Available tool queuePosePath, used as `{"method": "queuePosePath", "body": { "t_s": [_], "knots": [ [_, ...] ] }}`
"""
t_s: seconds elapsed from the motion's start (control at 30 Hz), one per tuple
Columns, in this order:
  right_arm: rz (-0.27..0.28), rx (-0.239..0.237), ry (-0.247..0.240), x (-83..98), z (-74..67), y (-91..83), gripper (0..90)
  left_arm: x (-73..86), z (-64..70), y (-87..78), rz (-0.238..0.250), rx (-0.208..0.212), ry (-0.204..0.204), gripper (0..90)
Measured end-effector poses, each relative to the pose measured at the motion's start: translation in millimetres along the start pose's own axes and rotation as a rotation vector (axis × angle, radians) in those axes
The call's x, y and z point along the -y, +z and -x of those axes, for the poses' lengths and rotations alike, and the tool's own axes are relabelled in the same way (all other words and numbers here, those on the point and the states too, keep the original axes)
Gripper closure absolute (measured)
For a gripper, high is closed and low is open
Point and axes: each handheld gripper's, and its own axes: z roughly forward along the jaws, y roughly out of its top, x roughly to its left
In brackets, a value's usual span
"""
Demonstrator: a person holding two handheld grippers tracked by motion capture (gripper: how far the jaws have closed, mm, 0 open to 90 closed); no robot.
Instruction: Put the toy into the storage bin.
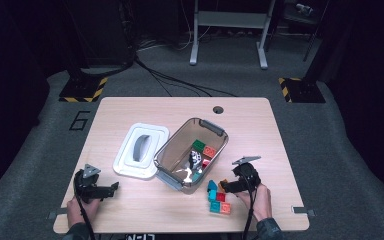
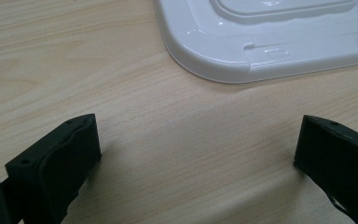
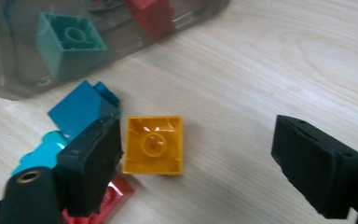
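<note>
Yellow brick (image 3: 154, 145) lies flat on the table (image 3: 279, 60) just outside the bin (image 3: 9, 70), between the open right hand-held gripper (image 3: 198, 158) jaws, touching the left one; left hand-held gripper (image 2: 198, 154) open, far off.

Yellow block (image 3: 154, 145), hollow-side up, on table (image 3: 270, 60)

The high view looks forward and down from above the person's side, taking in the whole worktop (image 1: 260, 130). The left gripper view sits close above the wood, facing the white lid (image 2: 270, 42) also seen from above (image 1: 141, 150). The right gripper view looks closely down at the yellow brick (image 3: 154, 144) beside the clear bin (image 3: 121, 32), which the high view shares (image 1: 180, 145).
</note>
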Motion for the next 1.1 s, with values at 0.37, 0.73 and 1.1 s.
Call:
{"method": "queuePosePath", "body": {
  "t_s": [0.37,0.73,1.1],
  "knots": [
    [-0.038,-0.016,-0.055,-2.3,-10.3,9.7,27.4,0.1,0.1,0.1,0.001,0.0,-0.001,0.0],
    [-0.078,-0.016,-0.075,-2.2,-15.6,9.6,55.0,0.0,-0.1,0.0,0.001,0.002,0.0,0.0],
    [-0.085,0.0,-0.074,-3.2,-13.7,12.1,57.1,0.0,0.1,0.1,0.001,0.0,-0.001,0.0]
  ]
}}
